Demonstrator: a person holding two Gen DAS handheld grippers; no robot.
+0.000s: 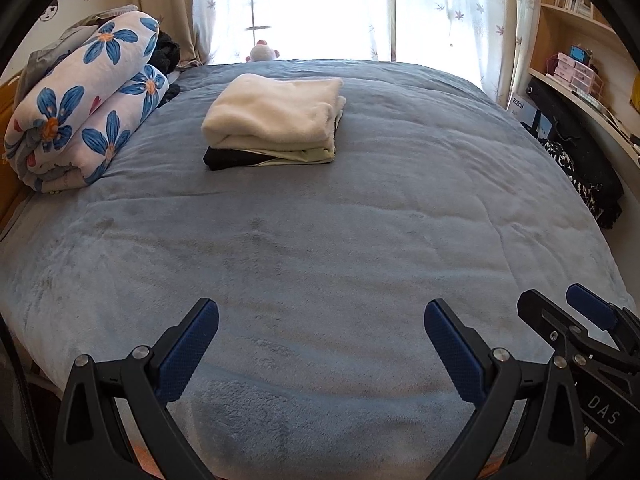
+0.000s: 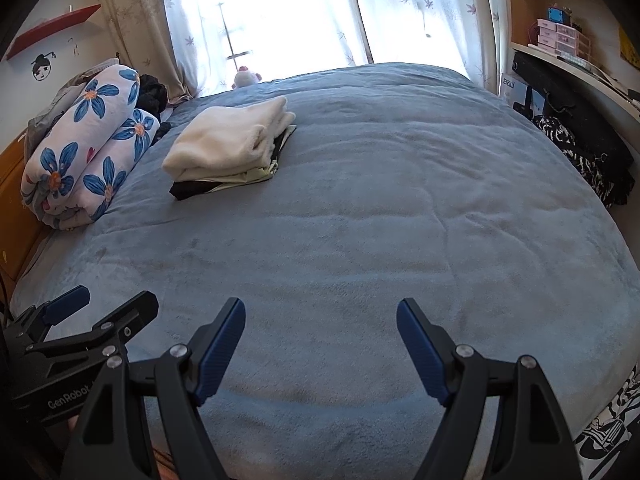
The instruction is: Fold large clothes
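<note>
Clothes already folded sit in a neat stack (image 1: pixel 272 120) toward the far side of the bed (image 1: pixel 320 240) — a cream fleece piece on top, a pale greenish layer under it, and something black at the bottom, its edge poking out toward me. Nothing unfolded lies on the blue blanket between that stack and my grippers, so I judge this round of folding finished. Whether more large pieces wait is hard to say: a rolled flowered quilt (image 1: pixel 80 108) rests at the left edge of the bed with some dark cloth (image 1: pixel 168 54) heaped behind it, and either could be next, but I cannot tell. My left gripper (image 1: pixel 320 320) hangs low over the near edge of the bed, jaws spread wide with nothing between them. My right gripper (image 2: pixel 320 320) hangs just beside it, likewise spread and empty — only bare blanket shows between its blue pads (image 2: pixel 222 350). Both are well apart from the stack.
</note>
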